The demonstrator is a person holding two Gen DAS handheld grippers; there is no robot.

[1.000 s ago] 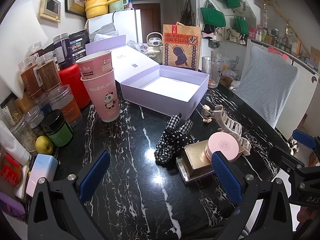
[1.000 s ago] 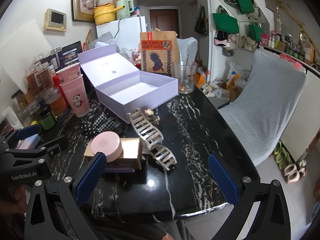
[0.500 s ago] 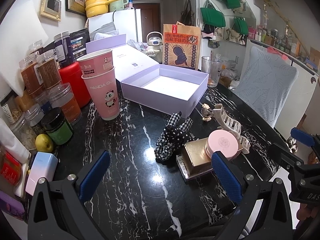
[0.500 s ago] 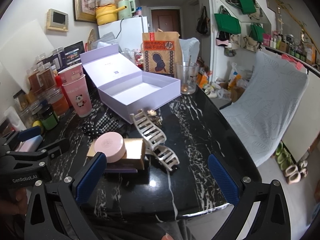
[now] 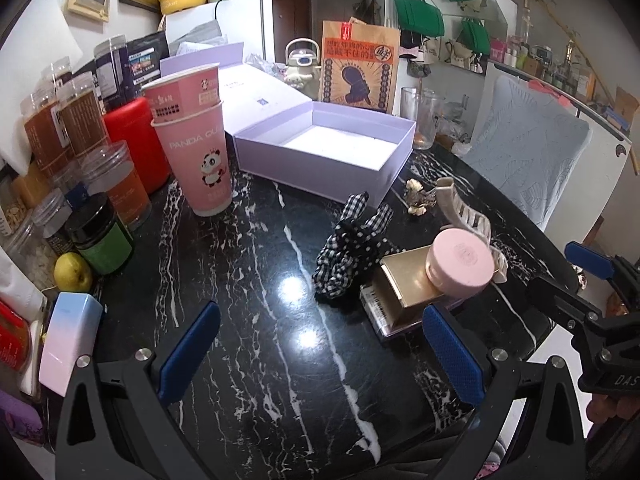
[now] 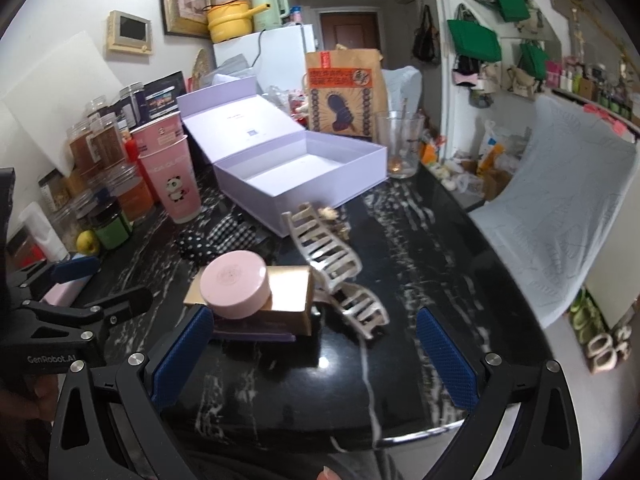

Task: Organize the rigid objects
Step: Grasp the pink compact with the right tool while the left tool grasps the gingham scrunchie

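Cluttered kitchen corner; black marble tabletop (image 5: 248,320) with jars and pink cups (image 5: 196,152) crowding its left edge. Lilac box (image 5: 332,156) sits lid-open toward the far edge, and I see nothing inside it.

All the loose pieces are outside the box, bunched near the right edge: pink round tin (image 6: 234,284) on top of a gold box (image 6: 290,294), that on a flat purple case (image 6: 256,330); a cream hair claw (image 6: 336,276) touching the stack's right side; a checked fabric scrunchie (image 5: 352,248) just left of it; a small dried flower (image 5: 416,198) by the lilac box's near corner.

My left claw (image 5: 320,352) hovers spread wide, empty, over bare marble. My right claw (image 6: 314,356) is also spread, empty, close before the stack.

Judgement: nothing sorted yet. Every piece is left to do; the stack looks like the first pick.
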